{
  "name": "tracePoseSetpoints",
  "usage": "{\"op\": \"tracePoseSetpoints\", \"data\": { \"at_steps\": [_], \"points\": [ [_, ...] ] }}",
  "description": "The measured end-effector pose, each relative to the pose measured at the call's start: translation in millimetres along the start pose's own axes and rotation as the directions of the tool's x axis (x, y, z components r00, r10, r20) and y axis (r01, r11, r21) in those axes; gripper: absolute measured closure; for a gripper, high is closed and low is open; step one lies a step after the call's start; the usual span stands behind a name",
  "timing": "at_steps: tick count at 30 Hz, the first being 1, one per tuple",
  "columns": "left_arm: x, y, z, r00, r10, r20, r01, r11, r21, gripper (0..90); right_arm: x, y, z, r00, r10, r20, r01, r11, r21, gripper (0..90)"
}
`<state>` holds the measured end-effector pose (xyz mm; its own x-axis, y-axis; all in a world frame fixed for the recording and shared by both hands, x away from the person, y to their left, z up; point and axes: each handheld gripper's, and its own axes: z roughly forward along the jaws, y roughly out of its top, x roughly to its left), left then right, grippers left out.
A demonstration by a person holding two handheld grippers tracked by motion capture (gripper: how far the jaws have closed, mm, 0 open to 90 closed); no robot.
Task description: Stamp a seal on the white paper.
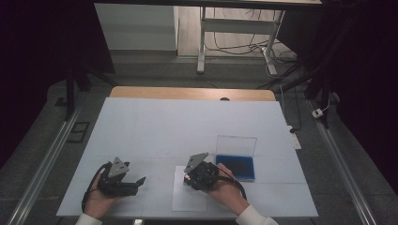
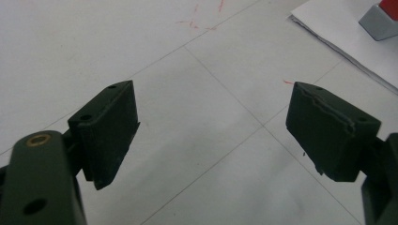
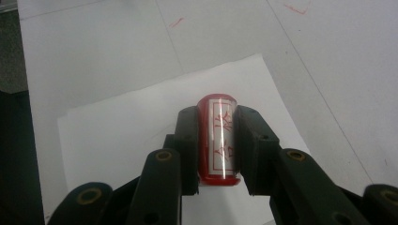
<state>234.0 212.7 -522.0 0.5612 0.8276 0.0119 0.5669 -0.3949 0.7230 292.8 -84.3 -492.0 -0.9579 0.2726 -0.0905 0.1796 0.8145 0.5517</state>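
My right gripper [image 1: 188, 177] [image 3: 217, 121] is shut on a red stamp [image 3: 218, 140] with a silver label that bears red characters. It holds the stamp just over a white sheet of paper [image 1: 187, 200] [image 3: 122, 126] at the table's front middle. From the left gripper view the stamp's grey and red end [image 2: 381, 18] shows above the paper's edge [image 2: 338, 33]. My left gripper [image 1: 137, 183] [image 2: 218, 124] rests at the front left, open, with nothing but bare table between its jaws.
A blue ink pad box [image 1: 236, 167] with its clear lid [image 1: 236, 145] raised sits right of the stamp, close to the right hand. The table [image 1: 187, 119] is covered in white with faint seams and small red marks [image 2: 195, 21].
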Motion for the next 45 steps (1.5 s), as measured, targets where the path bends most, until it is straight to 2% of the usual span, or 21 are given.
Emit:
{"op": "tracePoseSetpoints", "data": {
  "at_steps": [2, 9, 27, 33, 37, 41, 45],
  "points": [
    [0.4, -0.1, 0.3, 1.0, -0.001, -0.002, 0.001, 1.0, 0.001, 17.4, -0.2, -0.2, 0.2, 0.9999, -0.014, 0.003, 0.014, 1.0, -0.002, 71.1],
    [0.2, -0.1, 1.1, 1.0, -0.002, -0.002, 0.002, 1.0, 0.005, 17.5, -0.3, -0.3, 0.5, 0.9999, -0.014, 0.002, 0.014, 1.0, -0.003, 71.1],
    [-0.1, 0.8, 0.9, 1.0, 0.003, 0.003, -0.003, 1.0, 0.003, 17.4, 0.3, -1.6, 0.8, 1.0, 0.004, -0.003, -0.004, 1.0, -0.013, 70.9],
    [1.8, 0.9, -0.3, 1.0, -0.003, 0.0, 0.003, 1.0, -0.001, 17.5, 1.3, -0.1, 0.7, 0.9998, -0.019, 0.006, 0.019, 1.0, -0.008, 70.5],
    [2.6, 0.3, 0.0, 1.0, -0.006, -0.001, 0.006, 1.0, -0.003, 17.4, -1.3, -0.4, -2.5, 1.0, -0.007, -0.003, 0.007, 0.999, -0.033, 70.1],
    [3.5, -0.1, -0.4, 1.0, -0.004, -0.002, 0.004, 1.0, -0.002, 17.4, -1.8, 0.2, -3.1, 0.9999, 0.004, -0.012, -0.005, 0.999, -0.035, 70.0],
    [4.4, -0.6, -0.3, 1.0, -0.004, -0.003, 0.004, 1.0, -0.002, 17.4, -5.2, -0.6, -6.7, 0.9993, 0.035, -0.012, -0.035, 0.998, -0.048, 70.0]
  ]
}}
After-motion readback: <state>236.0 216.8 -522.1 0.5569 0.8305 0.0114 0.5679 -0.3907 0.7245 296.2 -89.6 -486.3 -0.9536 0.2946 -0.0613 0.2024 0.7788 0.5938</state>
